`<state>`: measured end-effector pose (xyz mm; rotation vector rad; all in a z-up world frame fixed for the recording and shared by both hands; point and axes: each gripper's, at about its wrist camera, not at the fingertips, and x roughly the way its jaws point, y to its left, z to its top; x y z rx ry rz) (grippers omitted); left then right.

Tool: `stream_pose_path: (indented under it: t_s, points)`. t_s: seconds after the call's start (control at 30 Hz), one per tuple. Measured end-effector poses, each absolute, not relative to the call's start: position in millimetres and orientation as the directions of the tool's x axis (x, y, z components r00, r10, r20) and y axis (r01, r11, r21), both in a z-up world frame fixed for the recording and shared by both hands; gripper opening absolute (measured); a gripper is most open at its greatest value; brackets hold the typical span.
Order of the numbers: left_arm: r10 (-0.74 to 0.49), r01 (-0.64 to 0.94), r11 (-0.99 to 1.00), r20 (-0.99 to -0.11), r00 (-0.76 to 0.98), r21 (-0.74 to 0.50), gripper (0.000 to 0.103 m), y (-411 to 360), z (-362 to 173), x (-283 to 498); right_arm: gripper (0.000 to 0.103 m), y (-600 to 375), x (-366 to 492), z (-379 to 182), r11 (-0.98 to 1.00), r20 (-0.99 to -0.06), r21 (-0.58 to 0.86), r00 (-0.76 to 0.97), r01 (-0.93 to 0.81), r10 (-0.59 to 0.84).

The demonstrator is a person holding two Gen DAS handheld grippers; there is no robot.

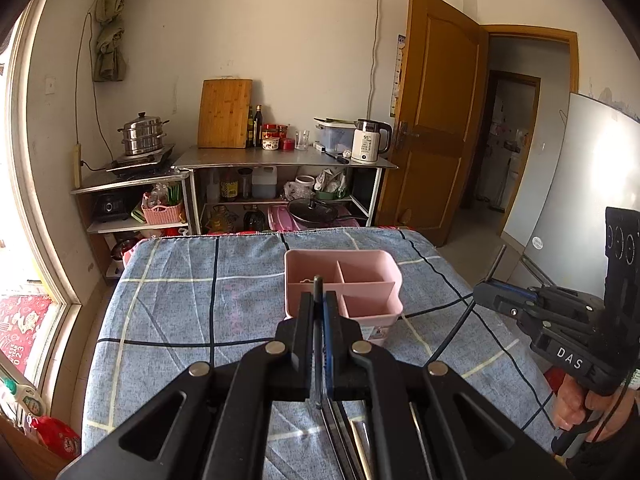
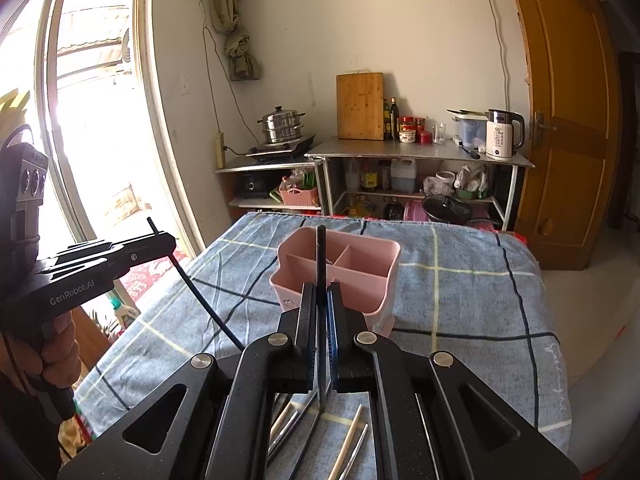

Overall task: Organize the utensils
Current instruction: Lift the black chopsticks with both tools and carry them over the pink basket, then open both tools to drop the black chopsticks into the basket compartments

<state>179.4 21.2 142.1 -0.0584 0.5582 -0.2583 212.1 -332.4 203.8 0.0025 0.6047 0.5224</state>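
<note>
Both grippers are lifted above the desk [image 1: 168,308], which is covered with a blue checked cloth, and each one has its jaws closed tight on a thin dark chopstick. The left gripper [image 1: 319,312] holds its chopstick [image 1: 317,292] so that the top end stands just above the jaws. The rest of the stick runs down between them and ends under the gripper. The right gripper [image 2: 320,304] holds the other chopstick [image 2: 321,256] in the same way, but more of the stick stands up above the jaws.

I think the sticks are held nearly upright because they must go end-first into the pink utensil holder [image 1: 344,284]. It stands on the cloth just ahead of both grippers, and its compartments are open at the top. The grip is in the middle of each stick, so the lower end is free to enter a compartment.

The right wrist view shows what the left one hardly shows: several more utensils [image 2: 352,440] lie loose on the cloth below the gripper, pale and metal sticks, not yet sorted. It also shows the left gripper from the side, with its chopstick hanging slanted below it. The left wrist view shows better that the holder has three compartments, and they look almost empty.
</note>
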Motion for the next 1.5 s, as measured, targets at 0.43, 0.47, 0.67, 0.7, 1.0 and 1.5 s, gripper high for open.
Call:
stream_pose_path:
  t_s: [0.43,0.47,0.67,0.7,1.0,1.5]
  points:
    - [-0.312,0.246,0.949,-0.479,0.820,-0.197,0.005,32,206,234,0.005,-324,254,262,0.854,-0.447,0.169,0.734,-0.492,0.512]
    - [-0.310,0.246,0.950,-0.470,0.827,-0.195,0.005,32,210,236,0.005,-323,257,267,0.853,-0.433,0.167,0.741,-0.494,0.513]
    - [-0.296,0.236,0.954,-0.459,0.838,-0.184,0.005,32,212,261,0.005,-314,279,277,0.850,-0.385,0.177,0.760,-0.495,0.523]
    - [-0.292,0.233,0.955,-0.463,0.837,-0.182,0.005,32,209,266,0.005,-312,285,275,0.848,-0.383,0.186,0.758,-0.497,0.528]
    - [-0.303,0.197,0.950,-0.565,0.767,-0.243,0.005,40,151,313,0.005,-294,326,219,0.849,-0.488,0.221,0.699,-0.480,0.523]
    - [-0.282,0.178,0.954,-0.524,0.804,-0.240,0.038,49,137,304,0.014,-298,340,184,0.854,-0.570,0.253,0.643,-0.455,0.511]
